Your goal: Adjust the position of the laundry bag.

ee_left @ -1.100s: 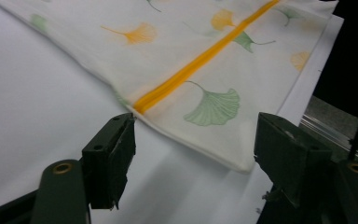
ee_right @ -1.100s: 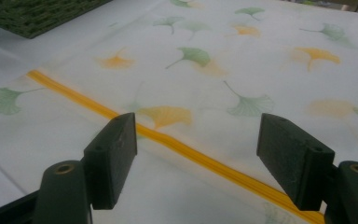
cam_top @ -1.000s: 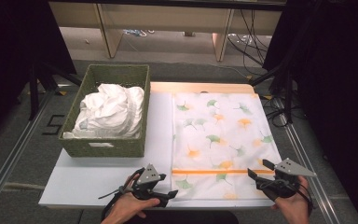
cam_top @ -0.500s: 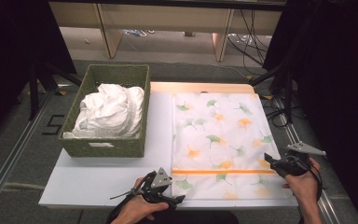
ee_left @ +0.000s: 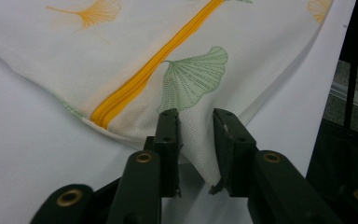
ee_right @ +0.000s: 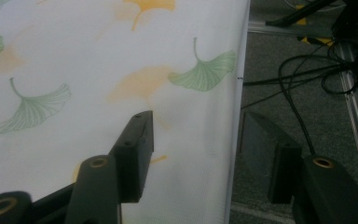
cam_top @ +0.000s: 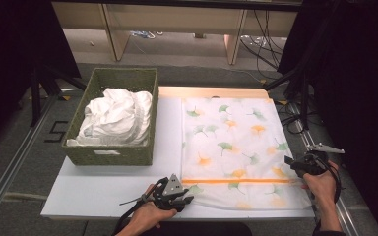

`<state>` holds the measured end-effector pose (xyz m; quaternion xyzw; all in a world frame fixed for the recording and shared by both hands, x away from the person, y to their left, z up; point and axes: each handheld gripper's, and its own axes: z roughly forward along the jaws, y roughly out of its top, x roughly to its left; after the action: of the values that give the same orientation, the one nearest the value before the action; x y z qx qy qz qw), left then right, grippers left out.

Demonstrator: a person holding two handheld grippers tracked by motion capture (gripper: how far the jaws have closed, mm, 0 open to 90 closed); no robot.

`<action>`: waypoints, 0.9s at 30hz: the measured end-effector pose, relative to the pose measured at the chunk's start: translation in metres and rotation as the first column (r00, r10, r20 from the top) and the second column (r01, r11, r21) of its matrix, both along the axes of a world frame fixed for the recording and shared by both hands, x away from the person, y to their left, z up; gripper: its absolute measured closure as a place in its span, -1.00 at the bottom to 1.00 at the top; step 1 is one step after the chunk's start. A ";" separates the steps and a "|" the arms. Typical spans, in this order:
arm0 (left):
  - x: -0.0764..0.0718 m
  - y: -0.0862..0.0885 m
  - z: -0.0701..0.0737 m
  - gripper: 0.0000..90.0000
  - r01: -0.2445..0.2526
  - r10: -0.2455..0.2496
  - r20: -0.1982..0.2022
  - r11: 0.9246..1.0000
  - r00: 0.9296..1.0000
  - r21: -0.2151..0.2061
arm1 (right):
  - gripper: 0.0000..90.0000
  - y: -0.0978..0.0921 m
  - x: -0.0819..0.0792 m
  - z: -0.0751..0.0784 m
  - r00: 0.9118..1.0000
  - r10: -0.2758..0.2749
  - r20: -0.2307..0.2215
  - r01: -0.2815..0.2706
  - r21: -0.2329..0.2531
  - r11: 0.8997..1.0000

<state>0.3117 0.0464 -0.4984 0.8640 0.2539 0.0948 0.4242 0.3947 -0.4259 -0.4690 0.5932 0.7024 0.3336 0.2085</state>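
- I am counting one leaf-print cloth (cam_top: 234, 147), one green basket (cam_top: 113, 155) of white laundry (cam_top: 114, 117), two grippers.
- Since half a second ago, the right gripper (cam_top: 289, 161) is sliding inward along the cloth's right edge; the left gripper (cam_top: 189, 199) is barely shifting.
- Cloth is lying flat, centre-right of the table (cam_top: 93, 189), orange zipper (ee_left: 140, 84) near the bottom.
- Left jaws are standing slightly apart around the lower-left corner fold; right jaws are gaping wide, straddling the edge.
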 end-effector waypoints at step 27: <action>0.002 0.018 0.009 0.89 -0.040 0.040 -0.029 0.999 0.999 -0.017 | 1.00 0.016 0.034 -0.005 0.989 0.142 0.036 -0.140 -0.050 0.989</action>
<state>0.3135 0.0646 -0.4890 0.8563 0.2779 0.0887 0.4263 0.4292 -0.4095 -0.4740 0.5302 0.7461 0.3424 0.2121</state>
